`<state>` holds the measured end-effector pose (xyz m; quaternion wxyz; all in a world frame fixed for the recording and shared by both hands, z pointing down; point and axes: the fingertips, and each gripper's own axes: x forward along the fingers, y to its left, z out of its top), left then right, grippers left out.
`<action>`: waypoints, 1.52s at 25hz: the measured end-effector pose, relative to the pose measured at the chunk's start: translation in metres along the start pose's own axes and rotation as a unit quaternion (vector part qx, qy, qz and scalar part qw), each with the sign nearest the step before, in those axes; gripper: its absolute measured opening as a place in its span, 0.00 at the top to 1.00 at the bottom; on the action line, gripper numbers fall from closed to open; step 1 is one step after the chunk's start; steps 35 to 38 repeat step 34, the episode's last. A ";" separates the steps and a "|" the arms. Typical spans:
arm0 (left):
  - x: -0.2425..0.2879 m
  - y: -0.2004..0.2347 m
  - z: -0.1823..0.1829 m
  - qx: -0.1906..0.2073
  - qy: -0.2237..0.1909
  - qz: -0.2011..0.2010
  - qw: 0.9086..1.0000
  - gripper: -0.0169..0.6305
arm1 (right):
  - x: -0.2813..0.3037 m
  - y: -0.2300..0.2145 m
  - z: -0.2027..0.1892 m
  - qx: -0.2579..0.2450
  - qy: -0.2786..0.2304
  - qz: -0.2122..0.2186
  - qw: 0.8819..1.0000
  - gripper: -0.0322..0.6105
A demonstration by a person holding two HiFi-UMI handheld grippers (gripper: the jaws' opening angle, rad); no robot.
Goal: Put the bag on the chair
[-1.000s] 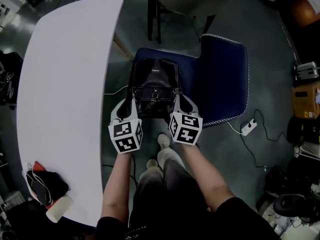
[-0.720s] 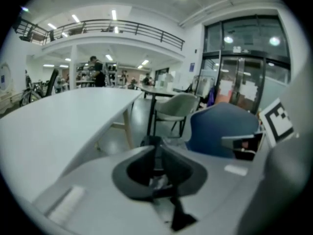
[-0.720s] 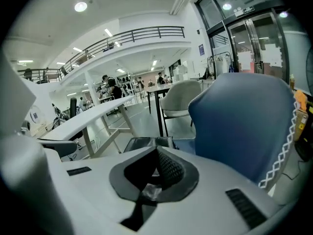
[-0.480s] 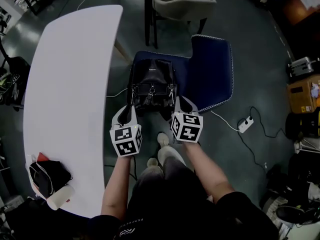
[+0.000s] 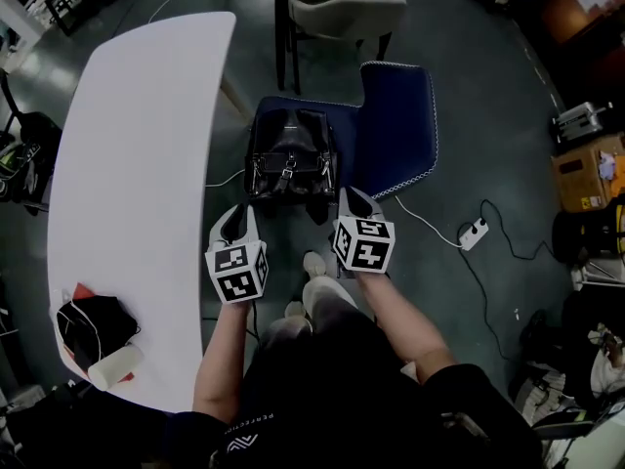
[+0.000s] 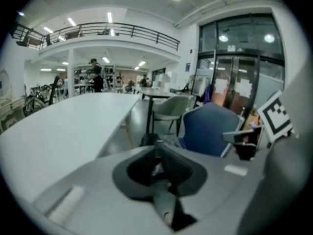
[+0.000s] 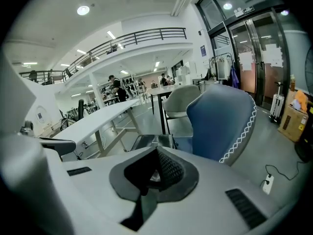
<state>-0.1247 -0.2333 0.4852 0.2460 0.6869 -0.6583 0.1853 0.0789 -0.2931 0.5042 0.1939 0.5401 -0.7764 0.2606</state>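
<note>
Black bag [image 5: 290, 154] is resting on the blue chair [image 5: 395, 125] just ahead, so the left gripper [image 5: 239, 216] and right gripper [image 5: 354, 197] are hovering closed, empty.

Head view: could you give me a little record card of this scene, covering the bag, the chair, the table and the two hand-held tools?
Bag: black buckled bag, resting on the chair seat, touched by neither gripper
Chair: blue padded chair with white-stitched edge, beside the table
Table: long white curved table, black bundle at its near end
Left gripper: shut, empty, short of the bag
Right gripper: shut, empty, short of the bag
</note>
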 end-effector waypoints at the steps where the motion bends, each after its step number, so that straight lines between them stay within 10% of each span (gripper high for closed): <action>1: -0.003 -0.002 -0.001 0.002 0.000 -0.001 1.000 0.90 | -0.003 0.001 -0.001 0.000 -0.001 0.000 1.000 0.95; 38: -0.020 -0.020 -0.004 -0.003 -0.006 -0.033 0.999 0.90 | -0.046 0.007 -0.024 0.005 0.002 0.002 1.000 0.95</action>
